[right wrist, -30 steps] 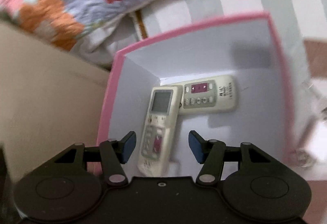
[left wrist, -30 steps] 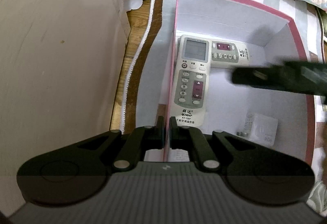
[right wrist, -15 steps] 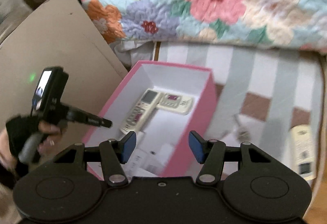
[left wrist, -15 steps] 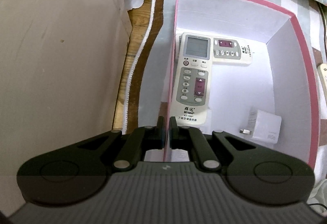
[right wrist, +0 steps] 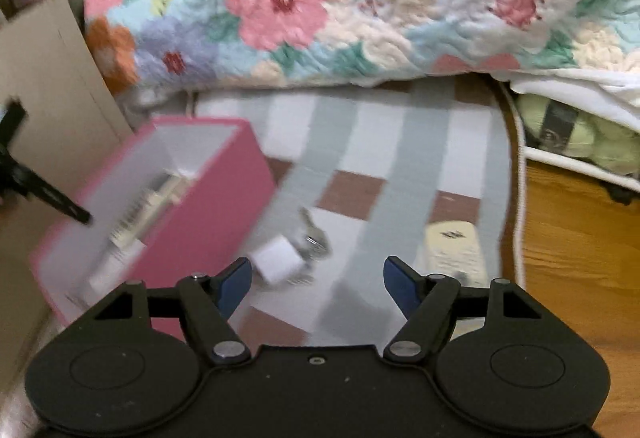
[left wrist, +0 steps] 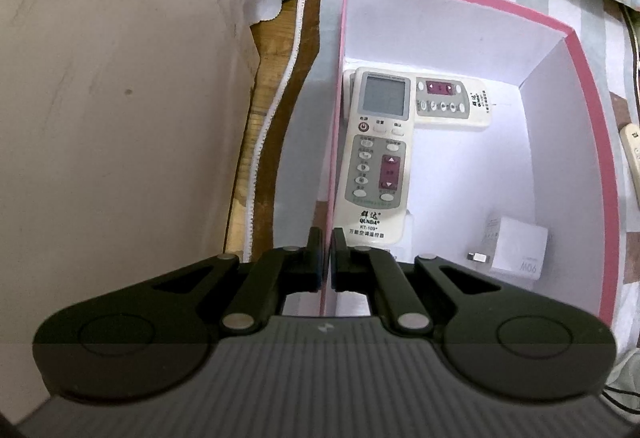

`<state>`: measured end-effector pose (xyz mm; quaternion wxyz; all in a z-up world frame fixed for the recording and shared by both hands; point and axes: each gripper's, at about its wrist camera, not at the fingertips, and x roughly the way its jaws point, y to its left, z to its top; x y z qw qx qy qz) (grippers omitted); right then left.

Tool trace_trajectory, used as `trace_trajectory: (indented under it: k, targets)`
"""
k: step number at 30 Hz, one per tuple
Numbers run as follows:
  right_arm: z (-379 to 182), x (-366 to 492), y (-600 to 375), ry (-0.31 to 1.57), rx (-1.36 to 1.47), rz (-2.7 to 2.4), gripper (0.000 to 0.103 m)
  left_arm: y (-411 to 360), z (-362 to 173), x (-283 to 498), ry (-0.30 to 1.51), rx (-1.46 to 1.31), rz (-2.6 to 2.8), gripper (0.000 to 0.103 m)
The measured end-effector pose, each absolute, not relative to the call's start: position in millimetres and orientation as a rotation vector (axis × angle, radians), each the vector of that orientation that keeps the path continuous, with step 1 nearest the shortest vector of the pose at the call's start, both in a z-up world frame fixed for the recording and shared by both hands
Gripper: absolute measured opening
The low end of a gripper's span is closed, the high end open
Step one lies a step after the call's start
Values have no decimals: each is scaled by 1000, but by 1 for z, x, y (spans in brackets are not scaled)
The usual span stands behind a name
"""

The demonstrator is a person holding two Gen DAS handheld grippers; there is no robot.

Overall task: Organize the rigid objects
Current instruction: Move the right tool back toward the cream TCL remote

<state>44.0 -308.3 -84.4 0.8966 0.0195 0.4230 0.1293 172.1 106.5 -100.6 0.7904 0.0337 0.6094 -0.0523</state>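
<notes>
One pink box (right wrist: 208, 206) on striped cloth (right wrist: 384, 142), wood floor (right wrist: 576, 238).

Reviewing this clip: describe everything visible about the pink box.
The pink cardboard box is open-topped and rectangular, pink outside and along the rim, plain white inside. It sits on the striped cloth beside a beige panel. Inside lie two cream remote controls in an L, one overlapping the other, and a white charger cube. The left tool is shut on its near wall.

Two remotes (left wrist: 376, 154) sit in the box (left wrist: 592, 142) at its far-left corner, a charger (left wrist: 518, 254) by its near-right wall; another charger (right wrist: 276, 262) lies outside on the cloth (right wrist: 384, 142).
</notes>
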Motion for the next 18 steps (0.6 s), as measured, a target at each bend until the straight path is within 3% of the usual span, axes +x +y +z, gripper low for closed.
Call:
trace_trajectory:
  k: [8,18]
  targets:
    - [-134,103,-333,1007,-197,187,77,101,-100,173,1308,112,-106,3]
    - [-165,135,-344,1182,-286,136,77,97,-99,173,1312,145,-109,3]
